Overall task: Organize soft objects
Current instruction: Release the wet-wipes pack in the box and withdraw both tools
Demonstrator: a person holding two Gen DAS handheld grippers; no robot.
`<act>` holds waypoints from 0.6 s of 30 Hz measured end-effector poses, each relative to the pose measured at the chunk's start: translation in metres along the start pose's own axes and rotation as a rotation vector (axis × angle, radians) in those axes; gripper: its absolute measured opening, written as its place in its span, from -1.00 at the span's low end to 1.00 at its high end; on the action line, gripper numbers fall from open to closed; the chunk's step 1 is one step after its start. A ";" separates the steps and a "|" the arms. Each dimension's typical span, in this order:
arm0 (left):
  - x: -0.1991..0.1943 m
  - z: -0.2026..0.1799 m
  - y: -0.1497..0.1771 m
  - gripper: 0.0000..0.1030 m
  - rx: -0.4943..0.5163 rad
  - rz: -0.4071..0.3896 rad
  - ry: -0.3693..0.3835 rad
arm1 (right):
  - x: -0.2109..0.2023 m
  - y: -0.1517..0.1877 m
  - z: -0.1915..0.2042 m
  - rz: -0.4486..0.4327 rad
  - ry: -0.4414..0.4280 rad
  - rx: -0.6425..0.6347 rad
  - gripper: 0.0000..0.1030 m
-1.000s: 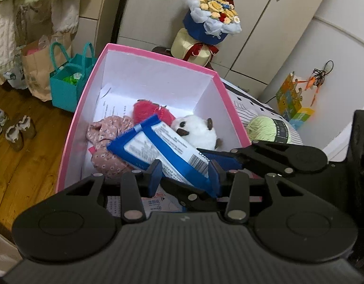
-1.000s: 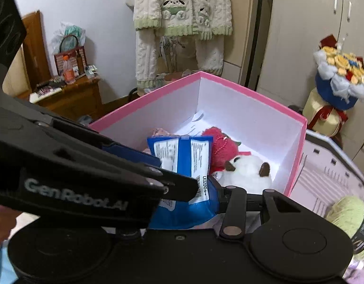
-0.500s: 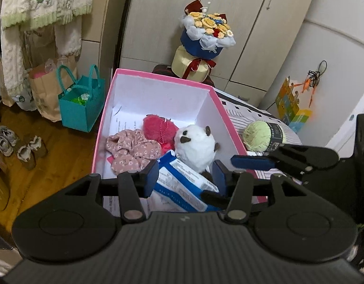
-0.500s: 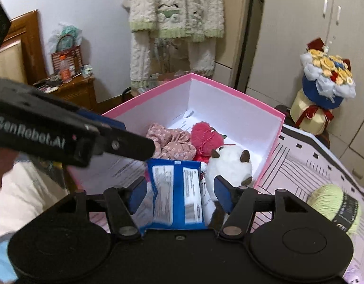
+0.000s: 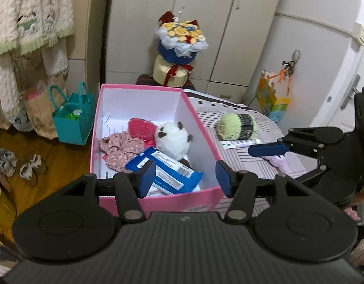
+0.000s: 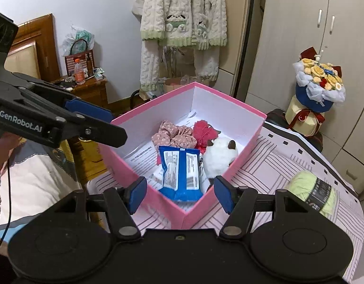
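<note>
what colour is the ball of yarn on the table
The soft round ball of yarn is pale green with a dark paper band; clearest in the left wrist view.

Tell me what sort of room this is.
Most likely a home bedroom: knitted pyjamas hang by tall wardrobe doors, and a wooden headboard stands beside a cluttered nightstand.

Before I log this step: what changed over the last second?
Both grippers, left and right, let go of the blue-and-white plastic packet, opened and drew back. It now lies in the pink cardboard box. White plush toy, floral scrunchie and green yarn ball stayed put.
</note>
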State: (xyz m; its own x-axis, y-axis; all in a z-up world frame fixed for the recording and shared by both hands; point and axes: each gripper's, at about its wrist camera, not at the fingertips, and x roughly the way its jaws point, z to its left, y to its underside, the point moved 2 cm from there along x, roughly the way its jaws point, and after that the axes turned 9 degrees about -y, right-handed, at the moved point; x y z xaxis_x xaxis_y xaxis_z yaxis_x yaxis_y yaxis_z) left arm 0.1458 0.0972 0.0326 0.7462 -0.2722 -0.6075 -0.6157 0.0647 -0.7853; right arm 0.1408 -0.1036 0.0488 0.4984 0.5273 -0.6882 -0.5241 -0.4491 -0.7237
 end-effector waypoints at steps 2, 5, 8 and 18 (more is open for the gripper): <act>-0.009 -0.007 0.002 0.11 0.021 -0.007 0.003 | -0.010 0.004 0.002 -0.010 0.012 -0.002 0.47; -0.019 -0.017 0.006 0.16 0.048 -0.015 0.010 | -0.025 0.010 0.006 -0.019 0.032 -0.008 0.52; -0.028 -0.027 0.009 0.20 0.074 -0.013 0.024 | -0.041 0.018 0.007 -0.029 0.048 -0.004 0.53; -0.040 -0.068 0.025 0.56 0.156 0.027 0.090 | -0.092 0.060 0.014 -0.063 0.082 -0.049 0.55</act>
State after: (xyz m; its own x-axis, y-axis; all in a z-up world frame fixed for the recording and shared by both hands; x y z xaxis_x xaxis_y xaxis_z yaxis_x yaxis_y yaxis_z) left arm 0.0838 0.0447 0.0457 0.7000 -0.3527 -0.6209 -0.5832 0.2194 -0.7821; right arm 0.0539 -0.1689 0.0701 0.5852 0.4954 -0.6420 -0.4568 -0.4528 -0.7657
